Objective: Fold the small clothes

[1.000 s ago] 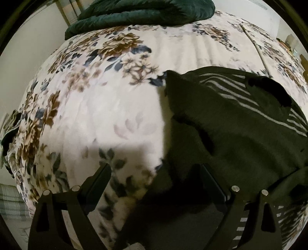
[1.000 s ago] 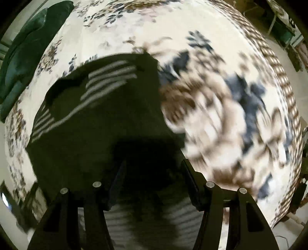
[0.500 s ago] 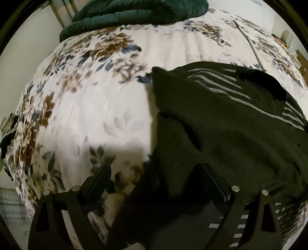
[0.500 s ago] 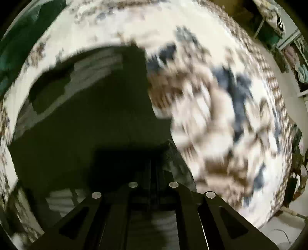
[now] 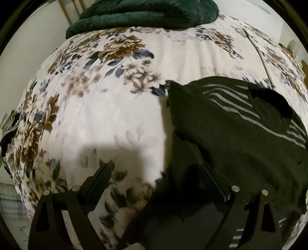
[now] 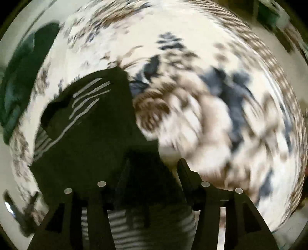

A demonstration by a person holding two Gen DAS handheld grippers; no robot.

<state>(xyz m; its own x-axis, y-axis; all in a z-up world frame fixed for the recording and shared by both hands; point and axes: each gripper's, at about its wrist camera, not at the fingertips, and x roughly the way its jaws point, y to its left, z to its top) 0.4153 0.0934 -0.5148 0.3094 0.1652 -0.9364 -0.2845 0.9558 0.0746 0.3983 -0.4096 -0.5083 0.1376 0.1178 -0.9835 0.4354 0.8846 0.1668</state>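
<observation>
A dark green garment with thin white stripes (image 5: 231, 130) lies partly folded on a floral bedspread (image 5: 107, 107). In the left wrist view it fills the right half; my left gripper (image 5: 156, 173) is open, its fingers straddling the garment's near left edge without holding it. In the right wrist view the garment (image 6: 92, 130) sits at centre left, blurred by motion. My right gripper (image 6: 154, 165) is open over the garment's near right edge, with dark cloth between and under its fingers.
A dark green blanket (image 5: 146, 15) is heaped at the far end of the bed, also seen at the left in the right wrist view (image 6: 21, 80). Dark cloth (image 5: 7, 134) hangs at the bed's left edge. The bed's right edge (image 6: 284, 96) curves away.
My right gripper shut on the garment's edge half a second ago and has now opened again. The left gripper stayed open and shifted slightly along the garment's left edge.
</observation>
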